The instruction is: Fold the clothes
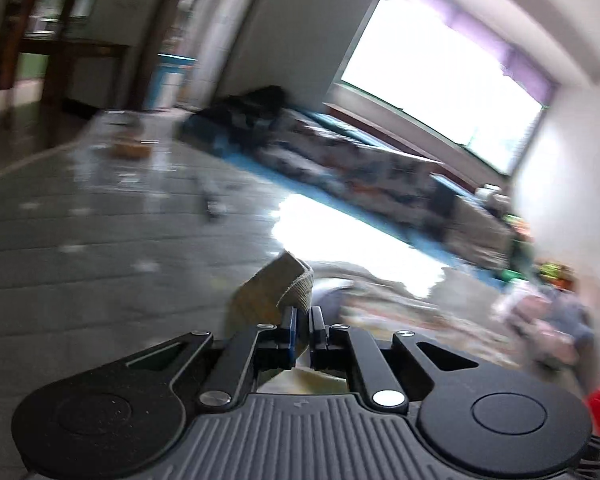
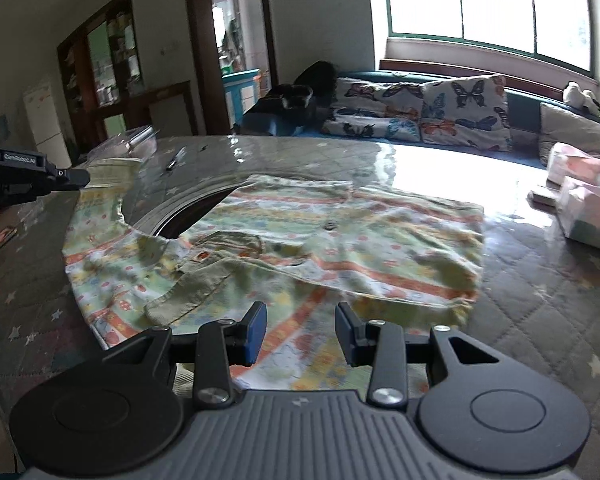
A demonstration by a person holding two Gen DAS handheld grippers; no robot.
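Quilted, star-printed table covering (image 2: 540, 280) fills the foreground before a butterfly-cushioned sofa (image 2: 420, 112). Ahead of the right gripper (image 2: 301, 332), whose jaws stand wide apart and empty, lies the striped child's shirt (image 2: 300, 240). At far left, the left gripper (image 1: 303, 322) pinches its sleeve cuff (image 1: 288, 280).

A: What colours are being shown on the shirt (image 2: 340, 240) ahead of the right gripper (image 2: 300, 330)?
B: Pale green and white are being shown, crossed by orange bands and dotted with small prints.
A: And the cuff (image 1: 284, 280) being pinched in the left gripper (image 1: 303, 328)?
B: Plain ribbed khaki-green is being shown.
A: Beyond them?
B: Grey quilting with pale stars is being shown on the table cover (image 2: 540, 300); butterflies in blue, orange and black are being displayed on the white cushions (image 2: 464, 110).
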